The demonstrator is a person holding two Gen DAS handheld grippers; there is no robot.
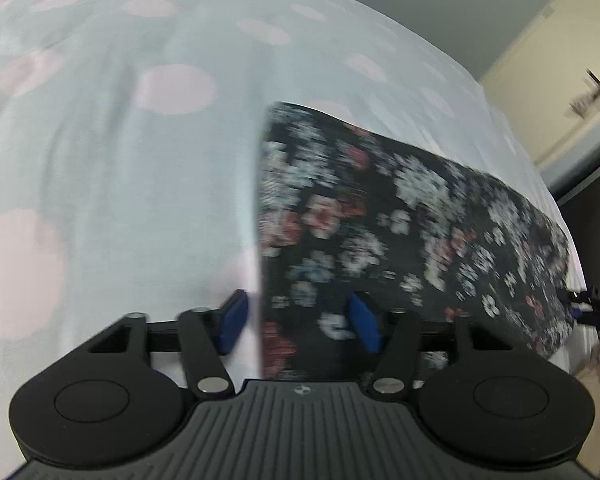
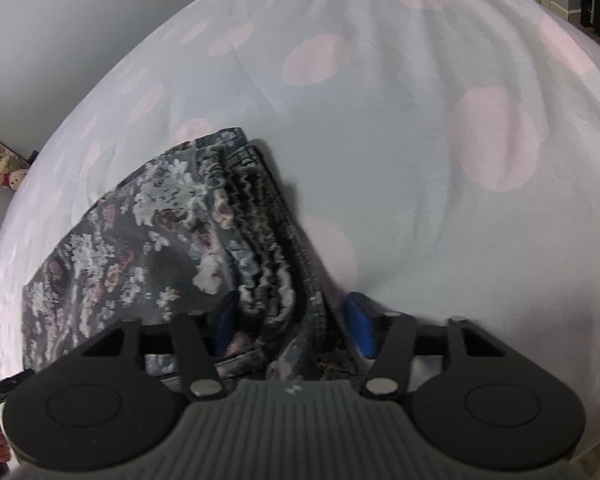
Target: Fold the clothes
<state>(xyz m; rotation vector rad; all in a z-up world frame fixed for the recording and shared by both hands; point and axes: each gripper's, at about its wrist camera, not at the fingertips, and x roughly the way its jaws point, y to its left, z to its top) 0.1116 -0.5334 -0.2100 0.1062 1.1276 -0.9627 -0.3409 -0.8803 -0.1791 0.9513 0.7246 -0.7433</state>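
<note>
A: Where the left wrist camera looks along its fingers, we see the dark, flower-printed fabric garment lying flat on the pale bedsheet with large pink dots. Its straight left edge runs up between the blue pads. The view is blurred.

B: And our left gripper?

A: Its jaws stand wide apart with nothing pinched between them; one blue pad sits over the sheet, the other over the cloth.

B: In the right wrist view we see the same garment folded into layers, with a gathered, ruffled band along its right side. It lies left of centre on the dotted sheet.

A: What about our right gripper?

B: Spread as well. The ruffled edge bunches up between the fingers, but the right blue pad stands clear of it. The left pad is mostly hidden behind fabric, so we can't say if it touches.

A: Anything at the margins?

B: A few soft toys by the grey wall, far left.
</note>
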